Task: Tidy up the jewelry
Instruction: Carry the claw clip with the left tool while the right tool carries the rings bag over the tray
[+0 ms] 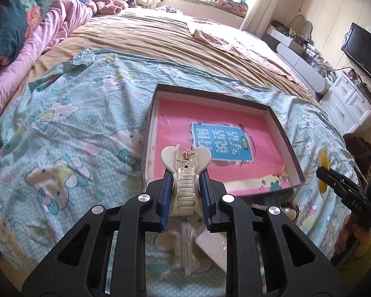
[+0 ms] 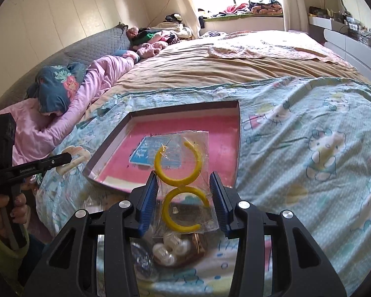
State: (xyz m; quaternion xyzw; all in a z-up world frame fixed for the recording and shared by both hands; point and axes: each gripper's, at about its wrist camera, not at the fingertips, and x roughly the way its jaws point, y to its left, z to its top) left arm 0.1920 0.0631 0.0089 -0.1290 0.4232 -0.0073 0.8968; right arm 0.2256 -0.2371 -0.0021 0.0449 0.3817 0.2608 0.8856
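My left gripper (image 1: 185, 175) is shut on a cream hair claw clip (image 1: 185, 158), held above the bedspread just short of a shallow dark-rimmed box (image 1: 210, 94) lined with a pink book. In the right wrist view my right gripper (image 2: 183, 182) is shut on a clear packet with two yellow hoop earrings (image 2: 178, 163), lifted before the same box (image 2: 185, 106). Each view shows the other gripper: the right gripper (image 1: 334, 178) with its yellow hoops (image 1: 323, 163) to the right, and the left gripper (image 2: 69, 159) with the clip (image 2: 74, 162) to the left.
On the cartoon-print bedspread (image 1: 74, 128) under the grippers lie another packed clip (image 1: 185, 247), a white packet (image 1: 212, 245) and pearl pieces (image 2: 170, 250). A person's hand (image 2: 10, 205) holds the left tool. A pink quilt (image 2: 61, 113) lies left; drawers (image 1: 348, 104) stand right.
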